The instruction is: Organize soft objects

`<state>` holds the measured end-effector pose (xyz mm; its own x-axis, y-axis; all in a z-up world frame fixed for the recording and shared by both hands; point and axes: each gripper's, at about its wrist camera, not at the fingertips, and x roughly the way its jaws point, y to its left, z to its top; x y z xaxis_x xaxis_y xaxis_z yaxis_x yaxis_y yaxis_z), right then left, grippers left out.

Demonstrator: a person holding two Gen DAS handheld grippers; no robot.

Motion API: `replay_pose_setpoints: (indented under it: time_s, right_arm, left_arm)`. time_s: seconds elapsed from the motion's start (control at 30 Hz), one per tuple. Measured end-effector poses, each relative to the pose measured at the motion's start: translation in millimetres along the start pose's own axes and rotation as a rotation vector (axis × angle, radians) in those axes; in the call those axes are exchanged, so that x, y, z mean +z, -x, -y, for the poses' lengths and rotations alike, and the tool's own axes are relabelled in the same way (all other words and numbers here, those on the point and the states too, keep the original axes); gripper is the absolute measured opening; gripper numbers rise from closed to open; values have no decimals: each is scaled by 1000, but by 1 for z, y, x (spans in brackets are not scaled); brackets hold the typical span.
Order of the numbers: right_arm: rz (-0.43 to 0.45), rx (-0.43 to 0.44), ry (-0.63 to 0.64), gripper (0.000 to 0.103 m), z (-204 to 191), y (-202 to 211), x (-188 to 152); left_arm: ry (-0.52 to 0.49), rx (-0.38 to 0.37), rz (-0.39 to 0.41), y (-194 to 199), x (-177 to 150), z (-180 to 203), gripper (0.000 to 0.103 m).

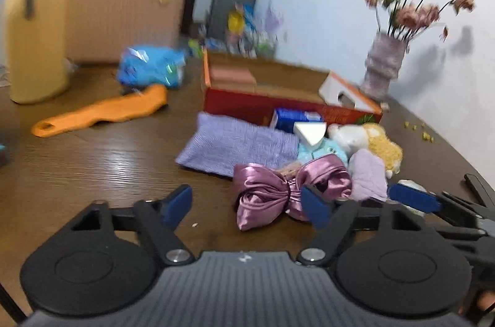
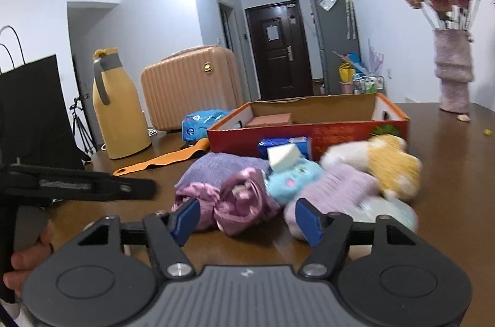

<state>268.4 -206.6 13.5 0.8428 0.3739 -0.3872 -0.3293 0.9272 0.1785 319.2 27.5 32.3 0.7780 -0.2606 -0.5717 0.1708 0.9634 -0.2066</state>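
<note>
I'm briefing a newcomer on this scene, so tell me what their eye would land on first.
A heap of soft things lies on the brown table in front of the red cardboard box: a shiny pink satin bow nearest, a folded purple cloth behind it, a yellow-and-white plush toy to the right. Both the left gripper and right gripper stand open, holding nothing.

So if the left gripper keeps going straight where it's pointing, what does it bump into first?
Probably the shiny pink satin bow. It lies just ahead of the open left gripper, near its right finger. Depth is hard to judge, so it might graze the bare table first.
</note>
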Motion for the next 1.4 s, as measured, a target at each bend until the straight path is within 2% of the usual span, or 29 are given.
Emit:
replay_pose_setpoints:
  time_s: [0.13,0.17,0.2,0.3,0.33,0.37,0.43,0.53,0.63,0.77,0.97,1.07,1.23,1.4]
  right_arm:
    - [-65,-13,8,50,-3,-44,10]
    - [-82,-13,3,42,-2,-53,11]
    - [-96,-14,-1,34,-1,-61,11]
    - [-102,3,-19,22,2,-71,11]
    - [-102,4,-17,20,2,-73,11]
    - [-100,4,-13,18,2,-75,11]
    - [-98,5,-10,16,4,-77,11]
    - [-95,7,-21,13,7,-76,10]
    - [-85,17,-27,13,9,-71,14]
    - [-29,32,-17,12,4,-49,26]
    - [90,48,7,12,-6,8,46]
    - [145,54,20,12,-11,38,53]
    - [194,53,44,12,-15,70,55]
    - [203,54,51,12,-8,77,62]
  left_arm:
    - [64,-56,-101,-40,16,-11,64]
    - [81,-69,-114,-47,18,-12,60]
    - [89,-66,-114,-53,20,-12,58]
    - [41,-48,-88,-62,29,-7,53]
    - [24,-64,-108,-68,32,-5,45]
    - [10,-87,-136,-76,33,-4,29]
    - [3,-94,-170,-88,33,-3,20]
    - [14,-103,-150,-87,34,-2,14]
    - [18,-109,-113,-74,36,2,13]
    - [-9,-126,-50,-45,43,14,12]
    - [-42,-180,83,22,52,38,12]
    - [-58,-198,124,48,51,50,12]
    - [-69,-211,155,72,47,65,12]
    - [-71,-222,164,73,56,72,12]
